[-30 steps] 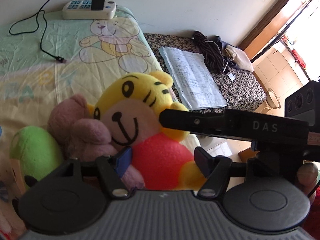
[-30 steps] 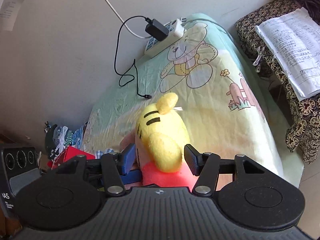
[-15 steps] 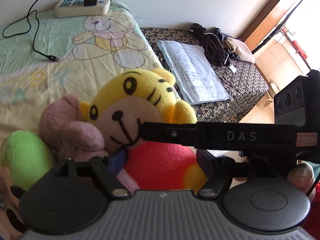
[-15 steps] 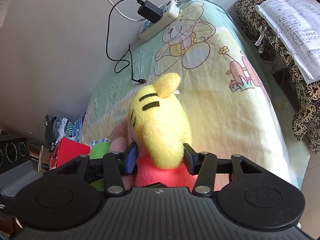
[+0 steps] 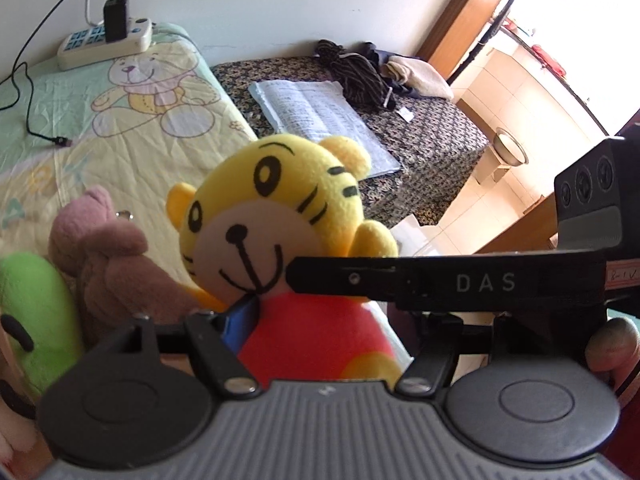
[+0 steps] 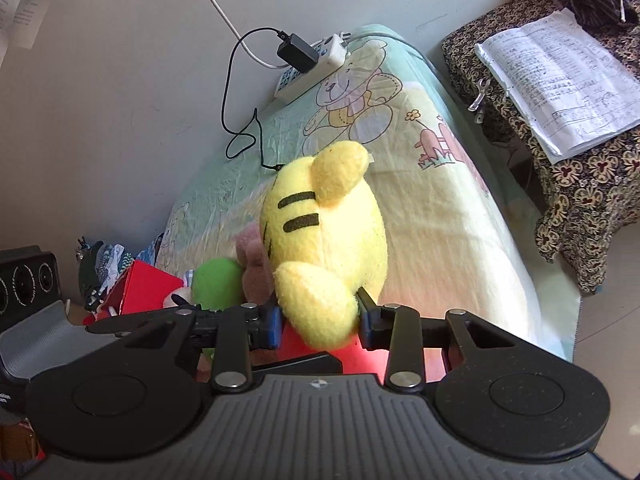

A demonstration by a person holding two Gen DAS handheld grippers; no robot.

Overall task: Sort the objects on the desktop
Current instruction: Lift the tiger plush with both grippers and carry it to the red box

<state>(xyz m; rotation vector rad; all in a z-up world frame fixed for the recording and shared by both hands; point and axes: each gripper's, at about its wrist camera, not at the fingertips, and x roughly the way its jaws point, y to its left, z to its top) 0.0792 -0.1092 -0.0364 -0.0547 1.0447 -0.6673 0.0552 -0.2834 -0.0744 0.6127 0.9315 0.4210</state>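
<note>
Tiger plush (image 6: 324, 240) is sitting right between the fingers of my right gripper (image 6: 318, 326); I am clamping its yellow arm and the red body just behind it, the pads pressing in from either side. My left gripper (image 5: 336, 320) is meeting the same toy from the front: its blue pad (image 5: 240, 320) is lying against the red belly at the neck, but the far finger is hidden behind the right tool's bar, so I cannot tell whether that grip is closing. Both tools are equally near. The toy's long axis is running up and away from my right fingers, head tilting towards the wall. Just beside it are leaning a brown plush (image 5: 108, 252) and a green plush (image 5: 36, 312), all over the cartoon-print sheet (image 6: 440, 232). Further out, a power strip (image 6: 312, 68) is lying by the wall.
</note>
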